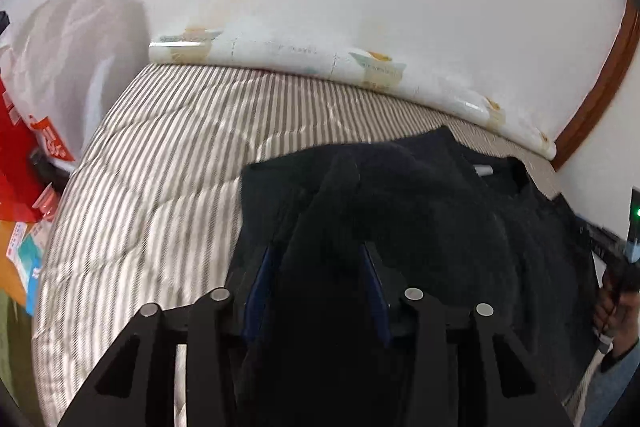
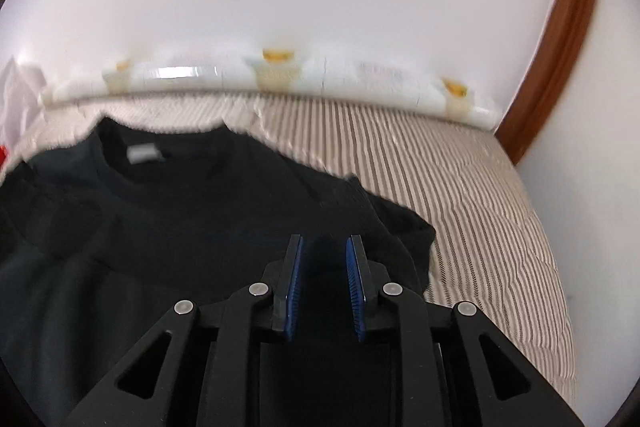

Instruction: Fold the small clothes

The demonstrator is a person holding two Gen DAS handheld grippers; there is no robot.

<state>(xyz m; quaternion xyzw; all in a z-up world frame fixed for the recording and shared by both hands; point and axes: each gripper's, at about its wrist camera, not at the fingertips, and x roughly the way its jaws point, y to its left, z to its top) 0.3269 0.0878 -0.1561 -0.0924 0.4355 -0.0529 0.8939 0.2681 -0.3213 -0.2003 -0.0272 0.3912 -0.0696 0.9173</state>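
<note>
A black T-shirt [image 1: 420, 211] lies on a striped bed, collar and grey label toward the wall. A bunched fold of the black T-shirt rises between the blue pads of my left gripper [image 1: 318, 247], whose jaws stand fairly wide around it. In the right wrist view the T-shirt [image 2: 160, 227] spreads to the left, and my right gripper [image 2: 324, 239] has its jaws partly apart over the shirt's right sleeve area, with dark cloth between the pads.
The striped mattress [image 1: 160, 155] fills the left. A rolled white sheet [image 1: 320, 59] lies along the white wall. Red and white bags [image 1: 36, 131] stand at the bed's left edge. A brown door frame [image 2: 560, 47] stands at the right.
</note>
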